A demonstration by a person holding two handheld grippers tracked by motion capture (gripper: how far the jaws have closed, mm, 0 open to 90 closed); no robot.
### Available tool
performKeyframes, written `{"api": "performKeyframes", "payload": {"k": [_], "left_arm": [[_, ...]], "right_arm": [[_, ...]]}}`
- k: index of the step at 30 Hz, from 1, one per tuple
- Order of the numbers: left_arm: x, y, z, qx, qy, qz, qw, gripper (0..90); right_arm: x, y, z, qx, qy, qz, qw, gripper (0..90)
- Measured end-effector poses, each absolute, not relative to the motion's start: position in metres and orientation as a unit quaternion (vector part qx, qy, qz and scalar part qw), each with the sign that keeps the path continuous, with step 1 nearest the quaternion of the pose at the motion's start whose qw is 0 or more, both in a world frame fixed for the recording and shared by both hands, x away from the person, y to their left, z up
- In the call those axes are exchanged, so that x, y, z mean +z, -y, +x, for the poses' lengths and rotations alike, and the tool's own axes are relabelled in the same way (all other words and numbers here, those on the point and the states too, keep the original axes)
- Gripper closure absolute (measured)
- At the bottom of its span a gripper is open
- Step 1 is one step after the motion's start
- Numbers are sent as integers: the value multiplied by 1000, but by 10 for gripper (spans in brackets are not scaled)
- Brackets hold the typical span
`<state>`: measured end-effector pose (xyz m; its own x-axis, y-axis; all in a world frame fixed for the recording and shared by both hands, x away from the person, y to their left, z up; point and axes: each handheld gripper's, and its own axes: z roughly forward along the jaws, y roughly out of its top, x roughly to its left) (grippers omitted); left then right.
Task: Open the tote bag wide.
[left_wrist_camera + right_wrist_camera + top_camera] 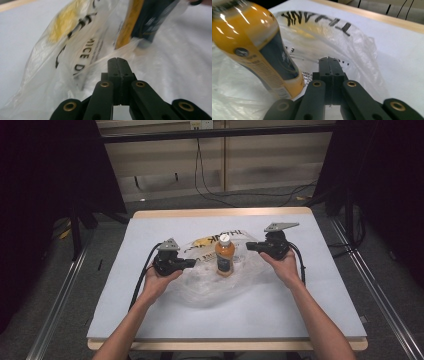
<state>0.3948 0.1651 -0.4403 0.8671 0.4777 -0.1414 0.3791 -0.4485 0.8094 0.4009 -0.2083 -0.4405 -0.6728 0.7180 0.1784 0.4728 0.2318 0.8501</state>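
Dim surroundings, lit tabletop, blurry gripper views

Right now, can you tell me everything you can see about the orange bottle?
The orange bottle stands upright near the middle of the table, on a crumpled clear plastic bag printed with black letters. It looks like plastic, filled with orange drink, with a white cap and a dark label with yellow edging around its body. The bag film gathers around its base. The left gripper and the right gripper sit on either side, jaws pressed together; neither grips the bottle itself.
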Motion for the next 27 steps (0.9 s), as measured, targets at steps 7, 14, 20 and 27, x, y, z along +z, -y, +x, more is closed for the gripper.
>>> {"api": "performKeyframes", "payload": {"k": [7,14,20,27], "left_arm": [[-431,-183,381,80,-251,817,513,819],[-428,-192,372,107,-269,800,525,542],[-424,-203,364,139,-279,793,523,245],[-424,-212,351,134,-287,790,524,94]], "right_arm": [[-435,223,381,526,-746,383,141,686],[-430,229,365,540,-732,381,167,380],[-420,233,352,542,-720,392,185,110],[-419,242,328,555,-704,391,208,7]]}}
